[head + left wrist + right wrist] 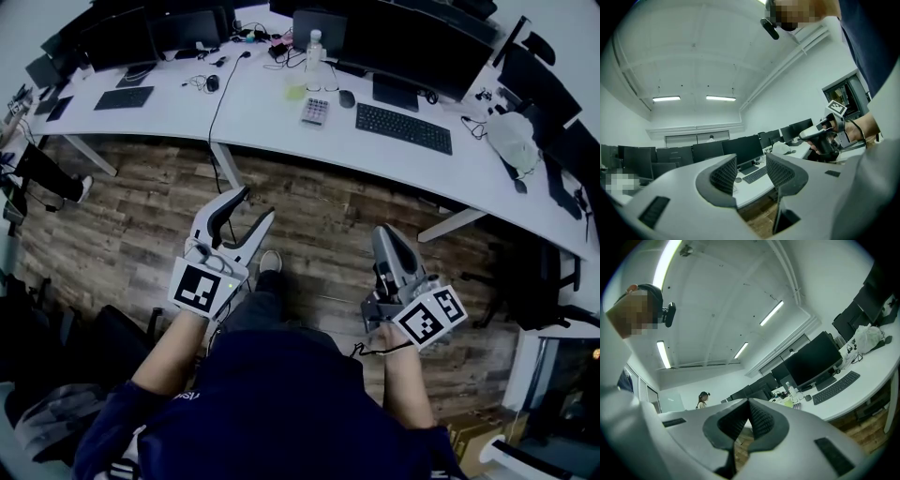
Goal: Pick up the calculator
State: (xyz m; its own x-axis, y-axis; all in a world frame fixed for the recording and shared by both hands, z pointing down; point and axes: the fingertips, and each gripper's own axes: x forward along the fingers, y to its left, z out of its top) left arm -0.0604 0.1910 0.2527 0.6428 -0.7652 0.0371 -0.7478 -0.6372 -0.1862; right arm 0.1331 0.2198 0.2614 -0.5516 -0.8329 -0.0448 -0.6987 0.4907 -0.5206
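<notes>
The calculator, small and grey with pale keys, lies flat on the long white desk, left of a black keyboard. In the right gripper view the calculator shows small beside the jaws. Both grippers hang low over the wooden floor, well short of the desk. My left gripper is open and empty; its view shows a clear gap between the ribbed pads. My right gripper is shut on nothing, with its pads meeting in its own view.
Near the calculator stand a mouse, a clear bottle and a large monitor. A white bag lies at the desk's right end. Desk legs stand ahead of the grippers. A person stands far off.
</notes>
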